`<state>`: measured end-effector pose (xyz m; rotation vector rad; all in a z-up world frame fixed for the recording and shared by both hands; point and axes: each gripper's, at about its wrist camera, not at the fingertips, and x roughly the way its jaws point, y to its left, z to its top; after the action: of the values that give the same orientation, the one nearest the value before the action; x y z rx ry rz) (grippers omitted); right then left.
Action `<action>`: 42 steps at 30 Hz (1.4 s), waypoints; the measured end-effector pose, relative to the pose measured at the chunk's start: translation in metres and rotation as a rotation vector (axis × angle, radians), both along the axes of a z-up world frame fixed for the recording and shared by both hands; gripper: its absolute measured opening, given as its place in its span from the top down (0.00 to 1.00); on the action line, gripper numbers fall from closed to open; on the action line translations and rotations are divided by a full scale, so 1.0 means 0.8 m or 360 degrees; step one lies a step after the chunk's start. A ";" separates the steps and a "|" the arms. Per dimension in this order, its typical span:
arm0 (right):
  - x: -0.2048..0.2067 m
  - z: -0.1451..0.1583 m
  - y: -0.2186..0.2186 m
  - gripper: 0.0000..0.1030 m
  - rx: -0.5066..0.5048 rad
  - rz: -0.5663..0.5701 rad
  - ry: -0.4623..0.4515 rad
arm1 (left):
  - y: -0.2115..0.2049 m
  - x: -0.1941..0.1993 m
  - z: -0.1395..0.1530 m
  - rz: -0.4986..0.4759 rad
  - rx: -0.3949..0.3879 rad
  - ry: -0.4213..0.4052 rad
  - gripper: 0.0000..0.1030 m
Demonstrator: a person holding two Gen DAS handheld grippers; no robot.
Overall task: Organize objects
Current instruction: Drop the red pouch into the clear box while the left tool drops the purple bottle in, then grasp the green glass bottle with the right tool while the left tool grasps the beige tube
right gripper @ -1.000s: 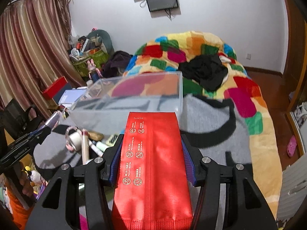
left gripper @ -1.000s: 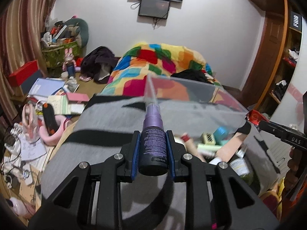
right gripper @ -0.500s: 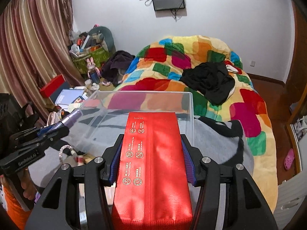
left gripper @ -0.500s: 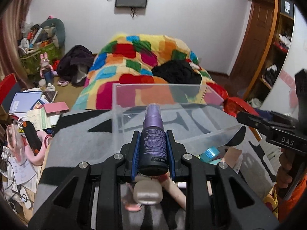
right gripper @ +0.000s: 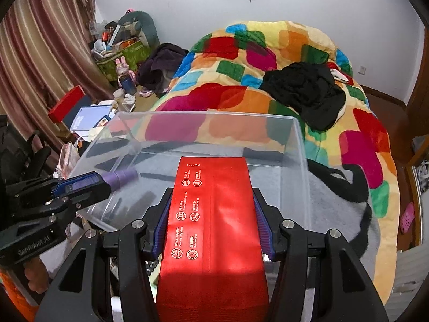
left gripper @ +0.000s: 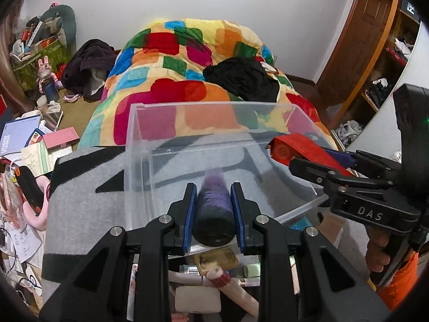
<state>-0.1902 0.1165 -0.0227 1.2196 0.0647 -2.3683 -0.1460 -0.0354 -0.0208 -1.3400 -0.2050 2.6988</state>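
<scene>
Bedroom, grey blanket point(right gripper: 335, 214): clear bin point(right gripper: 300, 145) receiving two items.
Left gripper point(left gripper: 213, 212) clamps purple spray bottle point(left gripper: 213, 209), right gripper point(right gripper: 211, 220) clamps red pouch point(right gripper: 211, 214); both reach over the bin's near rim. Risk: the side-by-side grippers may collide, or snag the rim.

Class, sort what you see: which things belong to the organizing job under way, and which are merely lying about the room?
In the job: purple bottle in left gripper; red pouch in right gripper; clear bin.

Lying about: patchwork quilt; black clothes; bunny toy.
</scene>
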 end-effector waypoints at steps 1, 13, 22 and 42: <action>-0.001 -0.003 -0.003 0.50 0.0017 0.0007 -0.0002 | 0.002 0.000 -0.001 -0.0008 -0.0006 -0.0004 0.76; 0.023 0.008 -0.009 0.36 0.0083 0.0050 0.0080 | 0.018 0.030 0.022 -0.0050 -0.0113 0.0129 0.44; 0.073 0.044 0.011 0.21 0.0064 0.0011 0.0275 | 0.017 0.079 0.054 0.0022 -0.0173 0.0287 0.11; 0.164 -0.023 -0.015 0.20 0.0042 0.0142 0.0065 | -0.002 0.160 -0.034 0.0141 -0.0097 0.0080 0.44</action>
<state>-0.0593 0.1043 -0.0413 1.1559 0.1605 -2.3222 -0.0177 -0.0367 -0.0483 -1.3075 -0.1826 2.8299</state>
